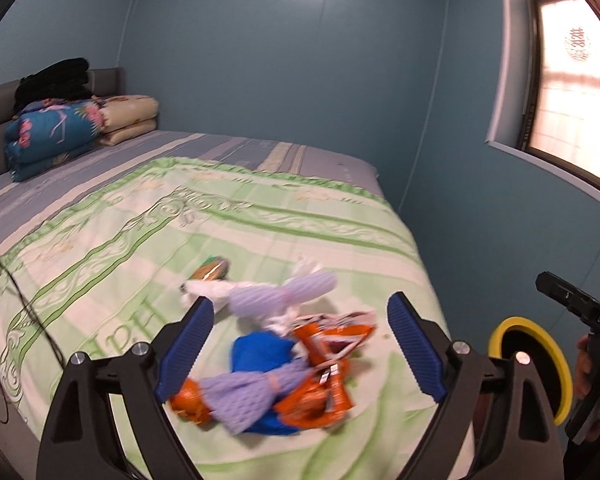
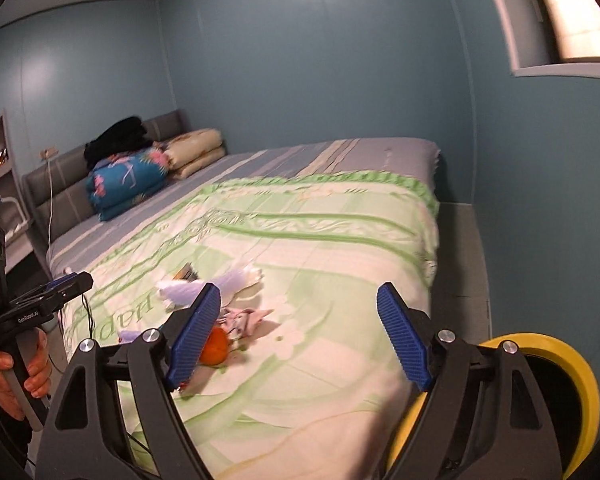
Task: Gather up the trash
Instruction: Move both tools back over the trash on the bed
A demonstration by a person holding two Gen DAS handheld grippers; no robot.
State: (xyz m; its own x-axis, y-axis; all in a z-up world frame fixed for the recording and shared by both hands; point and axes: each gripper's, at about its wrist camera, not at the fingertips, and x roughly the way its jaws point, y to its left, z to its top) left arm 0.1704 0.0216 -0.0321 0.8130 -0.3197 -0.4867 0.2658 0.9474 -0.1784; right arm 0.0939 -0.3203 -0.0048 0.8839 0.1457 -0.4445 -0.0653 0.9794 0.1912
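Trash point(image 1: 284, 364) lies heaped on the bed point(image 1: 340, 232), near the yellow bin point(image 1: 540, 364). Both grippers, left point(image 1: 300, 352) and right point(image 2: 300, 336), hover spread, empty; approach stage, next a descent onto one wrapper.

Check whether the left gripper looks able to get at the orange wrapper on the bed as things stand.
Probably yes. The left gripper is open, and the orange wrapper lies between its fingers with nothing above it, though purple foam netting overlaps its left edge and may get pinched too.
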